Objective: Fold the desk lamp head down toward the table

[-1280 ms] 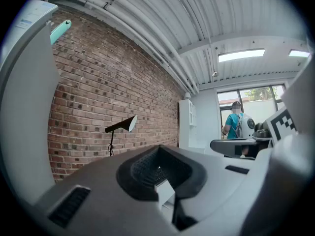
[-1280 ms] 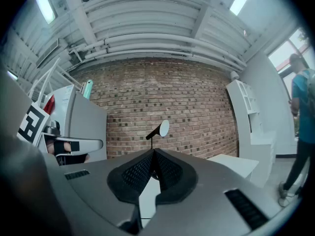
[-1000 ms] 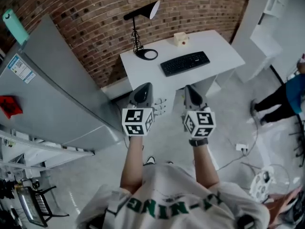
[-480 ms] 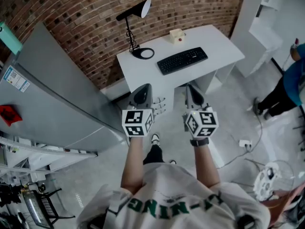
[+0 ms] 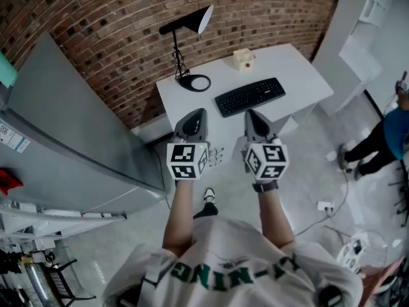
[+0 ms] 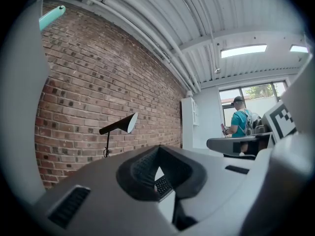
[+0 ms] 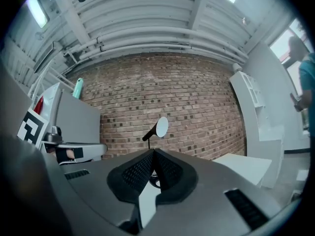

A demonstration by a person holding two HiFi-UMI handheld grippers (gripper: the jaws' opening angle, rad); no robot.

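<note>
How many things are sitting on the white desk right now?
3: the desk lamp at the back left corner, the keyboard near the front edge, and a small cream box at the back. None look hidden.

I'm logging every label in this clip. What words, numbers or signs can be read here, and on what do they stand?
"NING": green print on the person's white shirt; the letters around it are creased and unclear.
Sticker on the grey cabinet: printed, but too small to read.
Keyboard key legends: too small to read.
Nothing else carries readable text.
</note>
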